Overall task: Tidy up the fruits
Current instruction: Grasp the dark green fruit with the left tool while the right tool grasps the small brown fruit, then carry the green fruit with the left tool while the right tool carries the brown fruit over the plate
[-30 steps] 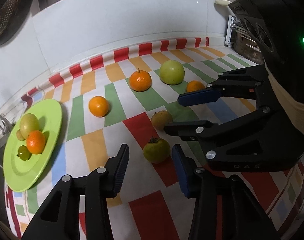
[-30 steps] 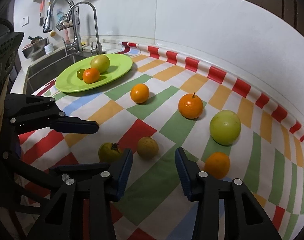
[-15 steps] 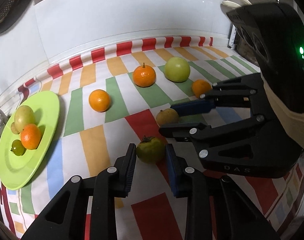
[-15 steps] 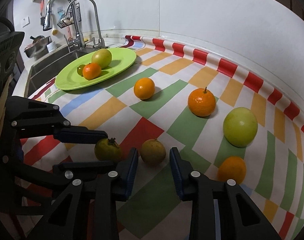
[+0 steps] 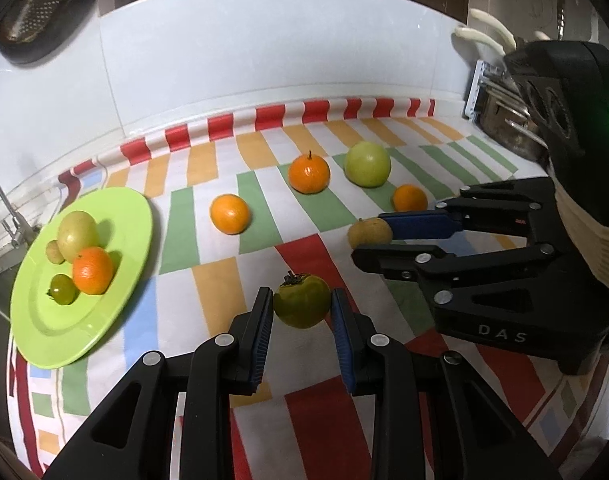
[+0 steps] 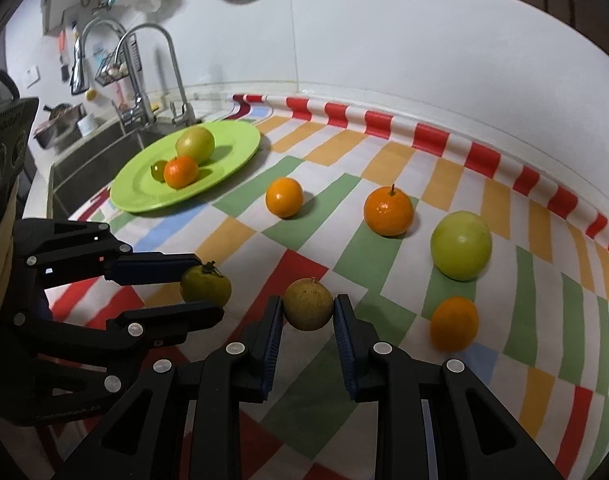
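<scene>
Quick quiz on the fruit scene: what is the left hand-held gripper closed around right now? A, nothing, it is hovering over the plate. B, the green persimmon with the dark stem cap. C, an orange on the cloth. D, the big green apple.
B: the left hand-held gripper has its two blue pads pressed against either side of the green persimmon, whose dark stem cap shows on top.

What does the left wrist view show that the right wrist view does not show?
Only the left wrist view: a utensil rack at far right. Only the right wrist view: the faucets and sink. Both: the green plate, green persimmon between the left gripper pads, brown fruit between the right gripper pads.
</scene>
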A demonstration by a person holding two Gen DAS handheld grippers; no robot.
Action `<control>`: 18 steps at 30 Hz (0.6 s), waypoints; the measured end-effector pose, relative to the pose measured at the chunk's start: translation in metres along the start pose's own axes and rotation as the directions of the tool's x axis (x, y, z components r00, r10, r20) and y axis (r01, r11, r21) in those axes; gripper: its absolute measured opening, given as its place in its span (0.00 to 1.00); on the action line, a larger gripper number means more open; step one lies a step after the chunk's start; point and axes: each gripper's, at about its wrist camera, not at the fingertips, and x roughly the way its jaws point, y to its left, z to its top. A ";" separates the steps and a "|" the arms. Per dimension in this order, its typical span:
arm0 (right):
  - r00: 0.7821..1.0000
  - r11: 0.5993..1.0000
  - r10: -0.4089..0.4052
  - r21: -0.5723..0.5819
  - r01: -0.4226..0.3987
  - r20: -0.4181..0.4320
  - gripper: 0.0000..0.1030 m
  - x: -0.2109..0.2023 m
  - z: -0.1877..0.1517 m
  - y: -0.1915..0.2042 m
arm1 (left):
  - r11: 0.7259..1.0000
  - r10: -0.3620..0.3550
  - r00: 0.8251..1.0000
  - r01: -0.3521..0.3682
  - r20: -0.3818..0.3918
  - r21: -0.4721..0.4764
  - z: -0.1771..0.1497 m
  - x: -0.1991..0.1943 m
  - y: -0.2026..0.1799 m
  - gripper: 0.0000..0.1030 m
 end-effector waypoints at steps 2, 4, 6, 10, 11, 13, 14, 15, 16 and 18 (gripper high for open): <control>1.000 1.000 -0.011 0.018 0.011 0.017 0.26 -0.009 0.001 0.003 | 1.000 0.005 1.000 -0.005 0.013 -0.006 0.000 -0.008 0.002 0.29; 0.999 0.999 -0.023 0.033 0.022 0.035 0.26 -0.018 0.001 0.008 | 1.000 0.013 0.999 -0.012 0.029 -0.014 -0.001 -0.016 0.005 0.29; 0.998 0.999 -0.032 0.045 0.030 0.050 0.26 -0.025 0.002 0.011 | 1.000 0.019 0.999 -0.018 0.044 -0.022 -0.001 -0.024 0.008 0.29; 0.996 0.997 -0.050 0.063 0.045 0.079 0.26 -0.038 0.003 0.022 | 0.999 0.028 0.997 -0.024 0.078 -0.044 -0.005 -0.041 0.016 0.29; 0.995 0.997 -0.052 0.067 0.046 0.087 0.26 -0.042 0.003 0.026 | 0.998 0.033 0.996 -0.029 0.084 -0.048 -0.006 -0.045 0.019 0.29; 0.993 0.996 -0.056 0.077 0.048 0.100 0.26 -0.047 0.004 0.033 | 0.998 0.042 0.994 -0.037 0.096 -0.059 -0.008 -0.052 0.024 0.29; 0.993 0.996 -0.056 0.079 0.048 0.106 0.26 -0.049 0.005 0.036 | 0.997 0.046 0.994 -0.040 0.102 -0.064 -0.009 -0.056 0.026 0.29; 0.992 0.996 -0.056 0.081 0.048 0.111 0.26 -0.050 0.007 0.039 | 0.997 0.052 0.993 -0.045 0.108 -0.069 -0.011 -0.059 0.028 0.29; 0.991 0.995 -0.058 0.085 0.048 0.117 0.26 -0.052 0.008 0.042 | 0.996 0.059 0.992 -0.050 0.114 -0.073 -0.012 -0.063 0.031 0.29; 0.990 0.995 -0.058 0.091 0.046 0.131 0.26 -0.055 0.011 0.048 | 0.995 0.071 0.989 -0.061 0.127 -0.082 -0.015 -0.071 0.037 0.29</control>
